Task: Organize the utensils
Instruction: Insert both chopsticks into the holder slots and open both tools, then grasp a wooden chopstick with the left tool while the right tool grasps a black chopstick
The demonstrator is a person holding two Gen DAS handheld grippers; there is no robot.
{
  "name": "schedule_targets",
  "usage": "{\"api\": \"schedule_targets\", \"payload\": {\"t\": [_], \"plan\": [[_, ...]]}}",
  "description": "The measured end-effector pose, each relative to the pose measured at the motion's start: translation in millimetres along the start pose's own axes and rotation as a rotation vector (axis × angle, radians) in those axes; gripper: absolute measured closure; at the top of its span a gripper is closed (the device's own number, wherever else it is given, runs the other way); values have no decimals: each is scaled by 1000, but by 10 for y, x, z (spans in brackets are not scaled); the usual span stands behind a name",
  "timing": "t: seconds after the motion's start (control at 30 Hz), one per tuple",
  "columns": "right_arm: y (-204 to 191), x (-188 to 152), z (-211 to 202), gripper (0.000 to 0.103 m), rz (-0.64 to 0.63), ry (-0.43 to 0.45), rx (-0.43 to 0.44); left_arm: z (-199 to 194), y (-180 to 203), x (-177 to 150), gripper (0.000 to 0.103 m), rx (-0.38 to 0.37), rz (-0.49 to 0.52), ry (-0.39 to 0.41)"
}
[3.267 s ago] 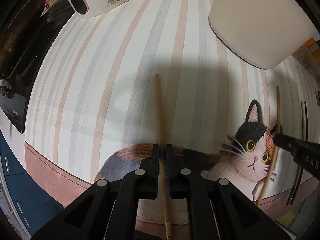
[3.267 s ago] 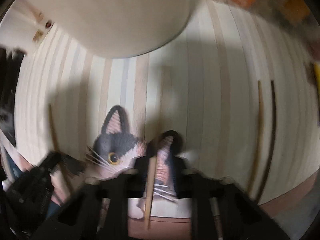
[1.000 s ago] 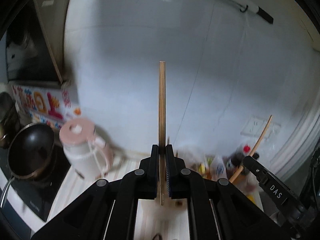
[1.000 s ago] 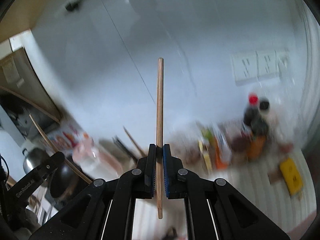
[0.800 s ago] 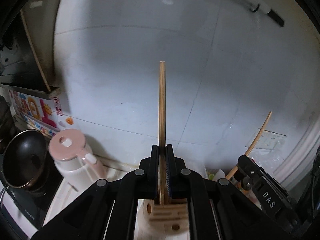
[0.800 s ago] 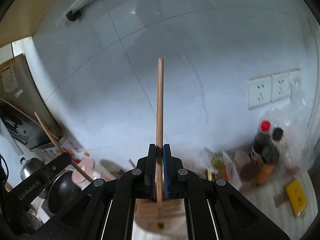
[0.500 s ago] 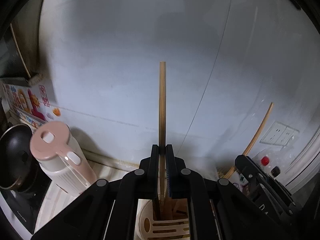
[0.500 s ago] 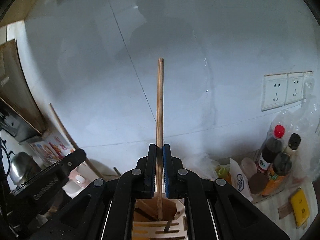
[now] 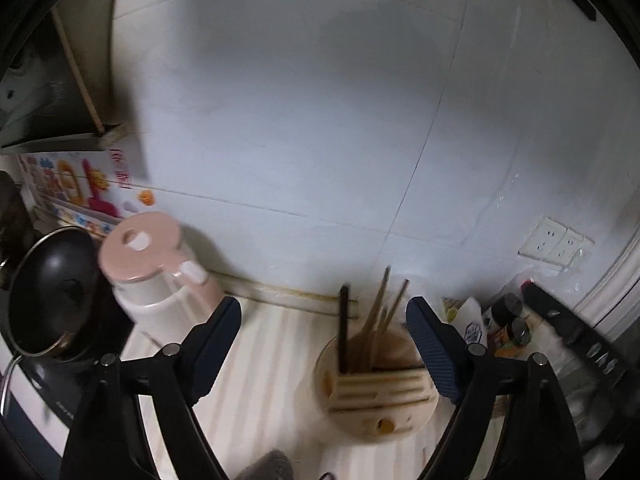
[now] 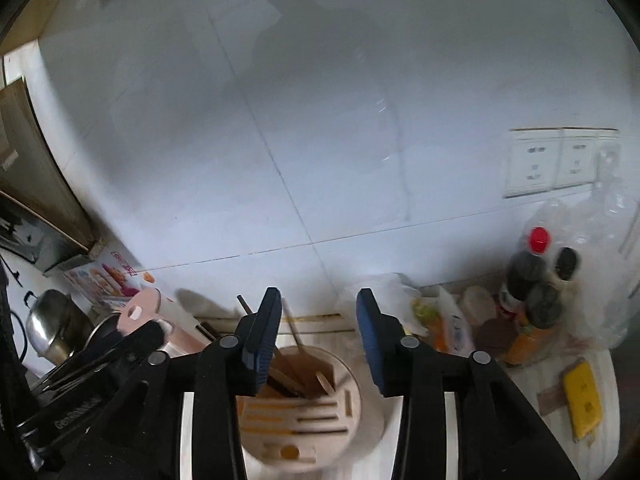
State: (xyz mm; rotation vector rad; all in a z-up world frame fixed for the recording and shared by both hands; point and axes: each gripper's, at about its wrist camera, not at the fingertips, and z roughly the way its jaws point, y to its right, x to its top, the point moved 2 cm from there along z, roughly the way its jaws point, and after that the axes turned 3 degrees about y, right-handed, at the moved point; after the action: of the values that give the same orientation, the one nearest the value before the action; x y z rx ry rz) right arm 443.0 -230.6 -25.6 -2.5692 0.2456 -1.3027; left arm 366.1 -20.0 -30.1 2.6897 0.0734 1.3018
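a pale striped counter [image 9: 276,364] carries a utensil holder [image 9: 380,396], pink-lidded kettle [image 9: 156,276], bottles [image 10: 532,280] and a yellow packet [image 10: 582,398].

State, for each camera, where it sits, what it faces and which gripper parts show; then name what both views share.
Left wrist: on the left gripper, angled down at the holder and wall; its open fingers frame the view.
Right wrist: on the right gripper, directly above the holder; open fingers, left gripper at lower left.
Shared: holder, chopsticks, pink jug, bottles, sockets.

right tool [image 10: 318,330] parted, chopsticks [image 10: 298,354] in holder [image 10: 360,412]
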Motion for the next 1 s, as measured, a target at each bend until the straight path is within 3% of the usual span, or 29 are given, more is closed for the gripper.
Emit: {"api": "schedule_targets", "payload": {"t": [0.03,0.07,0.2,0.37,0.6,0.8,1.0], "plan": [[77,-18,-77,52,2,-7,-30,-38,-23,-79,12,19,12,-20],[167,-62,-190,48,19,-14,-40,-60,-36,-167,0,41,21,-39],[562,-366,-407,39,75,-84,-117,-21,-74,-568,0,96,49,-106],[1088,-1024,-414,31,132,-205,-207,306,21,-1323,0,112,87,-277],[1755,-2028,-100,31,168,-444,-302,779,331,-2148,0,117,154,-456],[2070,-2713,337,48,159,-645,-318,1098,663,-2644,0,104,217,-565],[2197,-3041,490,57,126,-727,-326,1254,933,-2894,0,100,275,-610]]}}
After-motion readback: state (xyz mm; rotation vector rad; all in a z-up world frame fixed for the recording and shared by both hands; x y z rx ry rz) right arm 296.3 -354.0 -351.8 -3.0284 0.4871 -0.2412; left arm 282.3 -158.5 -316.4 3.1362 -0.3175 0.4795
